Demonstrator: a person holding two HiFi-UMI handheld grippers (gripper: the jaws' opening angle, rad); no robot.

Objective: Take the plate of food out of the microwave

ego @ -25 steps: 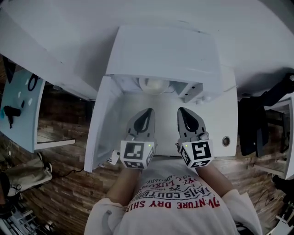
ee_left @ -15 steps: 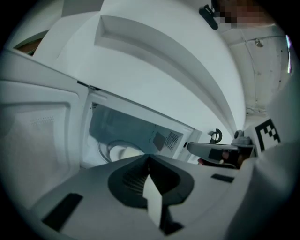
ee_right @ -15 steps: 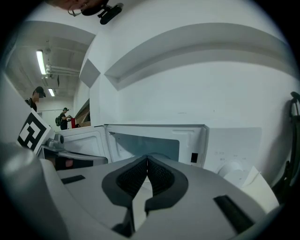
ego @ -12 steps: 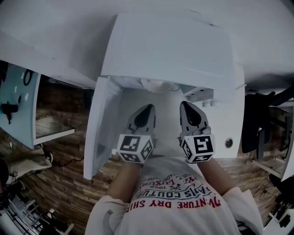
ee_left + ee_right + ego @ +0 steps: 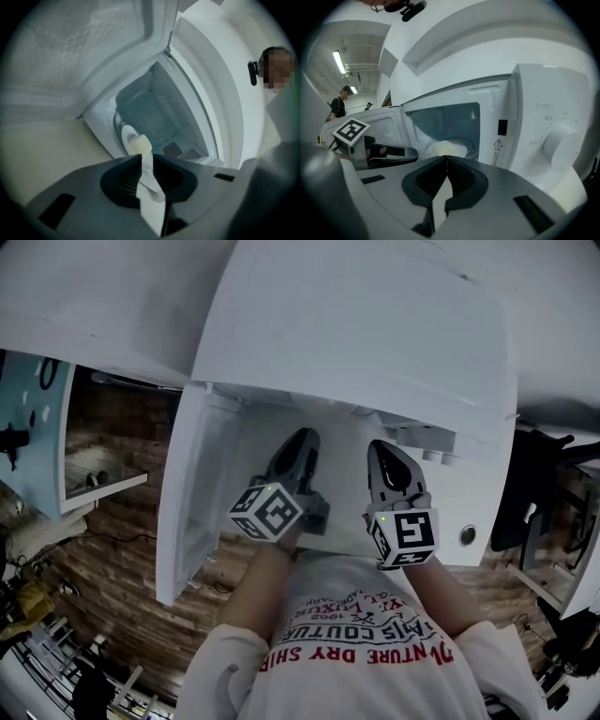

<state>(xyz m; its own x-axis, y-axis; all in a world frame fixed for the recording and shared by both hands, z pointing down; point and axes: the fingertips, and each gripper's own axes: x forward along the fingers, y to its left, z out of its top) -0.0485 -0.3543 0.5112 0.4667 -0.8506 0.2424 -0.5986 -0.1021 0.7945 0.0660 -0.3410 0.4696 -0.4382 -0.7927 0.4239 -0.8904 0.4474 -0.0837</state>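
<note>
The microwave (image 5: 356, 343) stands w/ its door (image 5: 187, 512) swung open to the left. Its control panel, on the right, has a big knob (image 5: 560, 145) and a warning sticker (image 5: 498, 143). The plate of food (image 5: 447, 149) sits inside on the cavity floor, toward the far wall (a pale mound, no more detail to be had).

Both claws hang side by side just in front of the opening, touching nothing. The left claw (image 5: 142, 157) is tilted over. Its jaws have just been opening and are now a narrow gap apart w/ nothing btw them; the plate shows beyond the tips. The right claw (image 5: 446, 158) has its jaws together at the tips, empty. The open door is close on the left claw's left.

In the head view the microwave's top hides the cavity and the plate, and the person's printed shirt (image 5: 356, 643) fills the near edge. A wood floor (image 5: 103, 587) shows below. At the far left of the right gripper view are people (image 5: 340, 105), too small to make out.
</note>
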